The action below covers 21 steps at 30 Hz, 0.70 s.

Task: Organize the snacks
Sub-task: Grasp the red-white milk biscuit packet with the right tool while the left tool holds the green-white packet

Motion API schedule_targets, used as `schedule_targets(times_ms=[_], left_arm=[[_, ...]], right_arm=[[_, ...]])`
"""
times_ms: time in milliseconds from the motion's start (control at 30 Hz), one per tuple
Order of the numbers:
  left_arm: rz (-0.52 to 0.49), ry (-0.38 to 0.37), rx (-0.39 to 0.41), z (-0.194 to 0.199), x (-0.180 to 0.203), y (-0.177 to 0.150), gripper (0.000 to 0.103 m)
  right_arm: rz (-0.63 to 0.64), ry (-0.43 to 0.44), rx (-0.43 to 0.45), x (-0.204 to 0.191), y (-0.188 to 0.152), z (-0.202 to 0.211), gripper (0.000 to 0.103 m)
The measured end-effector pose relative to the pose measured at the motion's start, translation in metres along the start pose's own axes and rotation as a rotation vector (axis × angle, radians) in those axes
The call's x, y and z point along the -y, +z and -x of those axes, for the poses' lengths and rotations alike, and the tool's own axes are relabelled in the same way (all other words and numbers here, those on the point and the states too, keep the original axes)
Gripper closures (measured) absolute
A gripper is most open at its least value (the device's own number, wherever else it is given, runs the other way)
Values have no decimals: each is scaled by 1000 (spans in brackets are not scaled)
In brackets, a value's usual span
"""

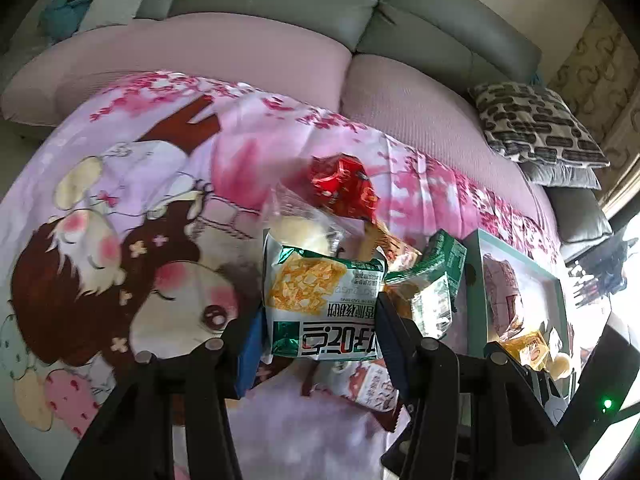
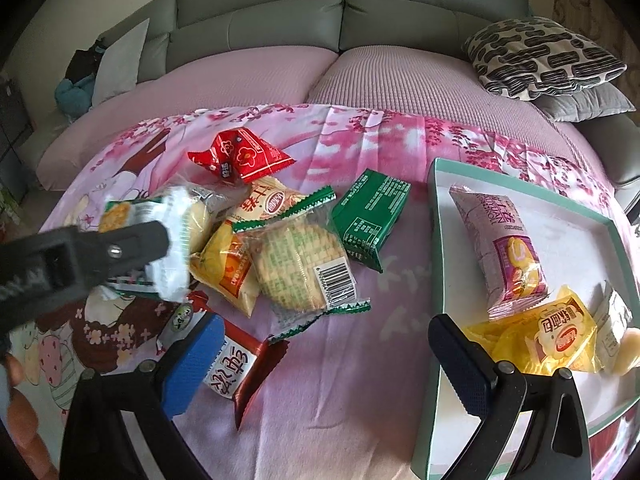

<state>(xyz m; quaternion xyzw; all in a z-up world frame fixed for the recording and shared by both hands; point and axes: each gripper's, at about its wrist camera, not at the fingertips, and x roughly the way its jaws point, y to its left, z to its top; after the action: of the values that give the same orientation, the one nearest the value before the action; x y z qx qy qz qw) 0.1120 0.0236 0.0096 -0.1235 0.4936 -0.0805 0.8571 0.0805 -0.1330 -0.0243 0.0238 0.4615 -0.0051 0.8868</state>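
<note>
Cracker packet (image 1: 325, 304) clamped in left gripper (image 1: 320, 320), lifted over snack pile.
Right gripper (image 2: 320, 364) wide apart, holding nothing, beside tray (image 2: 436, 240).

My left tongs (image 1: 326, 336) are clamped on a green-and-white foil snack packet printed with yellow crackers (image 1: 320, 304), one blue pad on each side edge. Just beyond it I see a crumpled red foil snack bag (image 1: 344, 188) and a clear-wrapped pale bun (image 1: 304, 232) on the pink cartoon-printed blanket (image 1: 132, 208). To the right sits a teal-rimmed white tray (image 1: 560, 280) with a yellow packet (image 1: 530, 348) inside. A grey sofa (image 1: 360, 4) runs behind.
</note>
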Motion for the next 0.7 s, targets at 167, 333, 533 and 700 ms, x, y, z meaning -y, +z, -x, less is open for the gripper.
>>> schedule_targets(times_ms=[167,333,533,700], left_arm=[[45,42,32,18,-20,-4,49],[132,86,46,28,-53,-6,49],[198,91,41,28,-73,-8,49],[214,92,11,17,-79,-10,49]], right_arm=[[24,22,21,-8,-1,8,0],[78,54,15,-26,-5,9,0],[125,61,-25,-45,-13,-2,0],[149,72,-61,-57,-19,-14,0]])
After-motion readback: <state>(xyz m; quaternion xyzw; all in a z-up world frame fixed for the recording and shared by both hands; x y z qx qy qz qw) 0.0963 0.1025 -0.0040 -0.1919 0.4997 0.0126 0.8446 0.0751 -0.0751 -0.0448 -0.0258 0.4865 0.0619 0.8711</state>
